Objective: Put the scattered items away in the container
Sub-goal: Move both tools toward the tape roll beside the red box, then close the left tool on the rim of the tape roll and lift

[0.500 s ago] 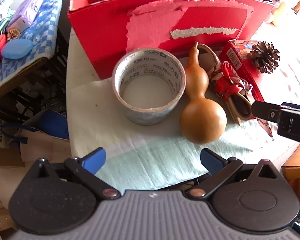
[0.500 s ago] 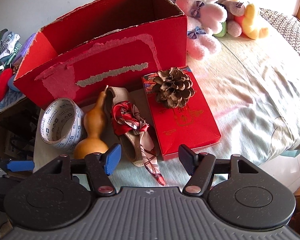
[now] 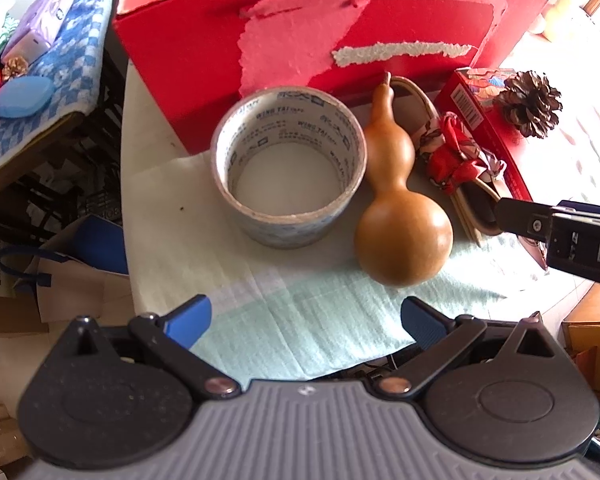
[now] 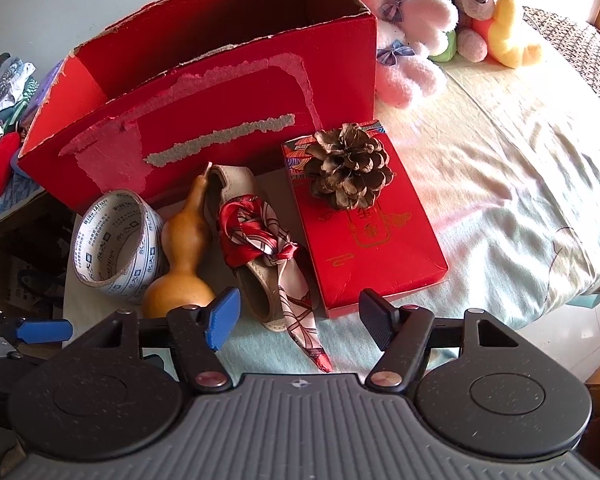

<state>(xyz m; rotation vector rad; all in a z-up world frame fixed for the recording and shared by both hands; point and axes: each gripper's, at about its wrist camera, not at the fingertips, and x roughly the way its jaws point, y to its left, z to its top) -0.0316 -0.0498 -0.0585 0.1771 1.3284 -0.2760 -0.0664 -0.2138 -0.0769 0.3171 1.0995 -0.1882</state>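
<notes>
Now both claws, left (image 3: 306, 316) and right (image 4: 296, 320), are hanging open and empty; the left should be straddling the tape (image 3: 289, 168) wall before lifting it into the box (image 3: 204, 52).

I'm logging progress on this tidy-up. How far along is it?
Nothing looks done: what shows of the red box's inside is bare. Nothing is in hand; the left gripper and right gripper both hover open. Left on the table in front of the box: the tape roll, gourd, scarf-wrapped slipper, and the pine cone resting on the flat red packet.
</notes>
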